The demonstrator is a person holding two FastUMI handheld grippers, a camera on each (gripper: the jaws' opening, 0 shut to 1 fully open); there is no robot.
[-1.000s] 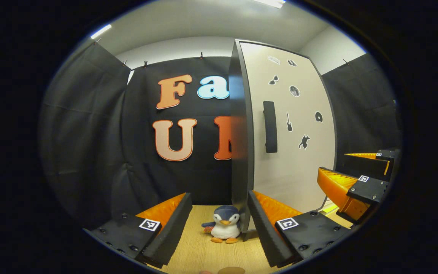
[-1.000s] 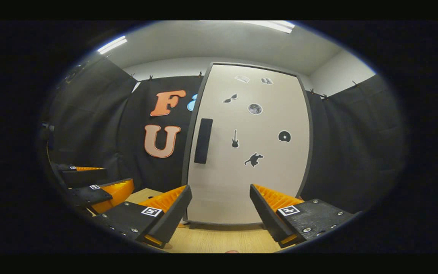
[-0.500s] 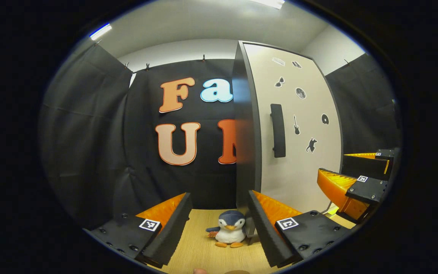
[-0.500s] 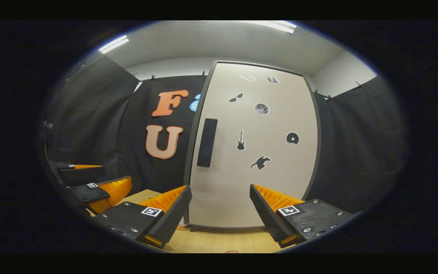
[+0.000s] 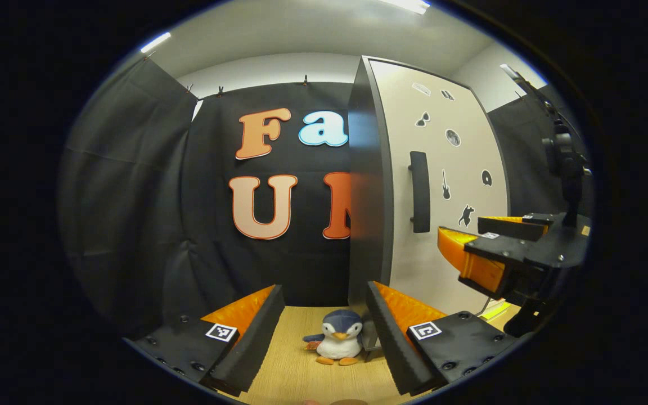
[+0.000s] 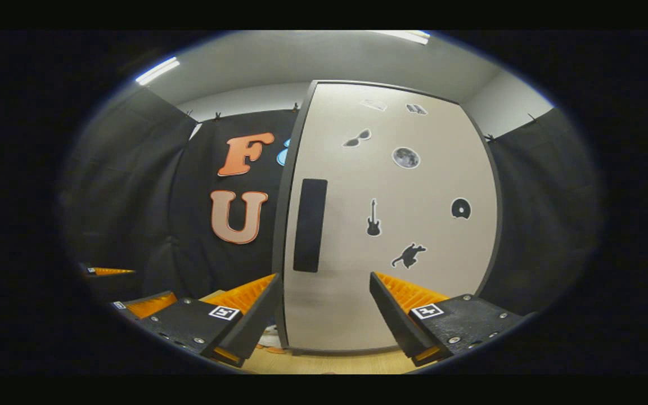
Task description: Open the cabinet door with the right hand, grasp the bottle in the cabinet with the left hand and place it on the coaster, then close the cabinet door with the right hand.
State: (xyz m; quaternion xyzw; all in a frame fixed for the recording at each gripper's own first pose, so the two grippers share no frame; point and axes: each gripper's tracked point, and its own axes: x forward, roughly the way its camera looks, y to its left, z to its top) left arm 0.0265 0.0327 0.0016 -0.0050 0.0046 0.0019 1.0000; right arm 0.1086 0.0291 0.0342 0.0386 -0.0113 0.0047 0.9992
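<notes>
Since the earlier frames the right gripper (image 6: 324, 306) is advancing on the tall cream cabinet door (image 6: 391, 236), fingers spread and empty; its upright black bar handle (image 6: 309, 225) is lying ahead, slightly left. Left gripper (image 5: 324, 332) is hanging spread, farther off. Bottle presumably behind the door.

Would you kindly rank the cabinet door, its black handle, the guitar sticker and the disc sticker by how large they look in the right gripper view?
1. cabinet door, by far the largest.
2. black handle.
3. guitar sticker and disc sticker: the guitar is taller but thinner, so they look too alike to rank.
</notes>
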